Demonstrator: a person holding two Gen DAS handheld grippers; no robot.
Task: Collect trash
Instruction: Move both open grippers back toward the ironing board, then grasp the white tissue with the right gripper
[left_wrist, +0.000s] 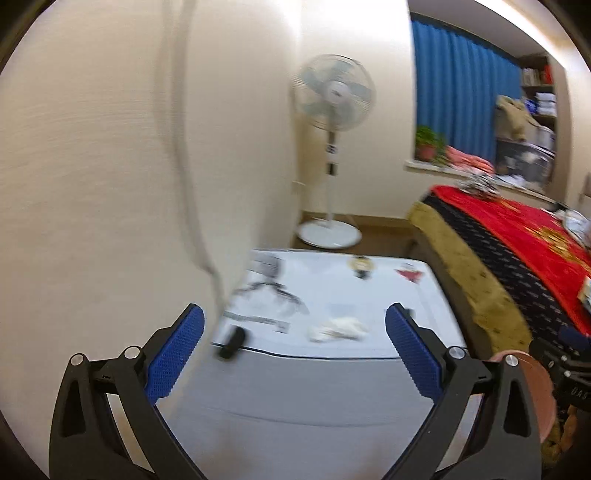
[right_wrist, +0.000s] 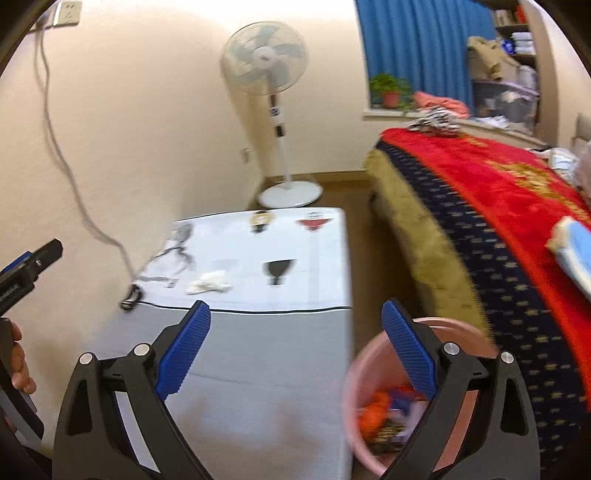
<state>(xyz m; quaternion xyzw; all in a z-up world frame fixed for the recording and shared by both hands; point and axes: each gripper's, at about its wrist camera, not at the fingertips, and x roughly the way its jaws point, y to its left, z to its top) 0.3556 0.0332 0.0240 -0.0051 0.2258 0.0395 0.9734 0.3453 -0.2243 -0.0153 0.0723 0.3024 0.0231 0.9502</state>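
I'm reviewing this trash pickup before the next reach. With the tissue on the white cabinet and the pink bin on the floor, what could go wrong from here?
1. The crumpled tissue is light and flat; the open left claw might push it along the cabinet top instead of pinching it.
2. The cable lies close beside the tissue and could snag.
3. The pink bin sits low beside the cabinet, so a drop could miss.

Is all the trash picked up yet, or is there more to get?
Some is done: the pink bin already holds colourful scraps. Nothing is in hand; the left hand-held gripper and the right hand-held gripper are both open and empty. Left: the crumpled white tissue on the white cabinet.
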